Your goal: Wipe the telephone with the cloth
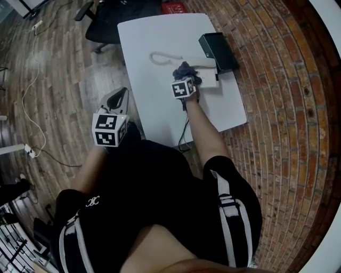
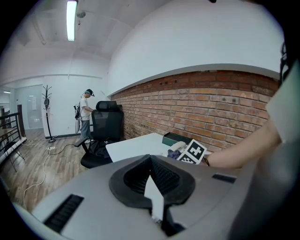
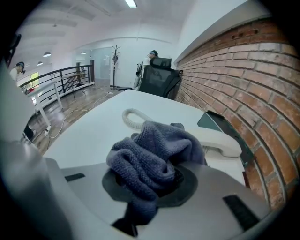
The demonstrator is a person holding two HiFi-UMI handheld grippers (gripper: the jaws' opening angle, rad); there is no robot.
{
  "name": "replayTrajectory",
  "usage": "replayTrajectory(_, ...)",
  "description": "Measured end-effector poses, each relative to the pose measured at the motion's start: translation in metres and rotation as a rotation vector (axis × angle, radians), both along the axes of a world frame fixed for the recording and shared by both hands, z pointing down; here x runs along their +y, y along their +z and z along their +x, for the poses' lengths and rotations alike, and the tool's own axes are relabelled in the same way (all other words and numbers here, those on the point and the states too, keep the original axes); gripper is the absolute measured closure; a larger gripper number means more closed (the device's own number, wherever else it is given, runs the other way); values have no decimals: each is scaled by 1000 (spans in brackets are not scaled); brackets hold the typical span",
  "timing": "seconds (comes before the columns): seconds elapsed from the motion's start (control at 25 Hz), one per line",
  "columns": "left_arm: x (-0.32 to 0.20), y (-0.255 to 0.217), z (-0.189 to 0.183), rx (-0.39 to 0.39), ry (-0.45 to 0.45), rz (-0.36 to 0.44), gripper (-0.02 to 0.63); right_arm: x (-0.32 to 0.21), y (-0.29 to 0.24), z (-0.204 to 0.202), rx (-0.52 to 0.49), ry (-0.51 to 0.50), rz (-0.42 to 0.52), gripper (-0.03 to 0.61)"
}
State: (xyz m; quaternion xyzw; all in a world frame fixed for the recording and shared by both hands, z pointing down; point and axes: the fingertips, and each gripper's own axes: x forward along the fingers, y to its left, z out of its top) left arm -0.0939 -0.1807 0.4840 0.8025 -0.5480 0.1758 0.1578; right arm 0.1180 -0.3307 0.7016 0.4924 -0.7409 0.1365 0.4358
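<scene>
The white telephone lies at the right side of the white table, with its handset on the base and its coiled cord curling off to the left. My right gripper is shut on a bunched dark blue-grey cloth, which rests at the phone's left end and hides the jaws. My left gripper hangs left of the table over the floor. Its jaws meet in a point with nothing between them.
A dark box stands behind the phone by the brick strip. A black office chair and a red crate sit beyond the table's far edge. Cables trail over the wooden floor. A person stands far off.
</scene>
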Motion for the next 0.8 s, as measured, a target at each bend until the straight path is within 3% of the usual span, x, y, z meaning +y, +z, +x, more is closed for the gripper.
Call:
replayTrajectory(0.32, 3, 5, -5, 3, -12, -12, 620, 26, 7, -31, -26, -76, -44, 520)
replayTrajectory(0.6, 4, 8, 10, 9, 16, -19, 620, 44, 4, -15, -14, -97, -19, 519)
replayTrajectory(0.8, 4, 8, 17, 12, 24, -17, 620, 44, -6, 18, -29, -26, 10, 519)
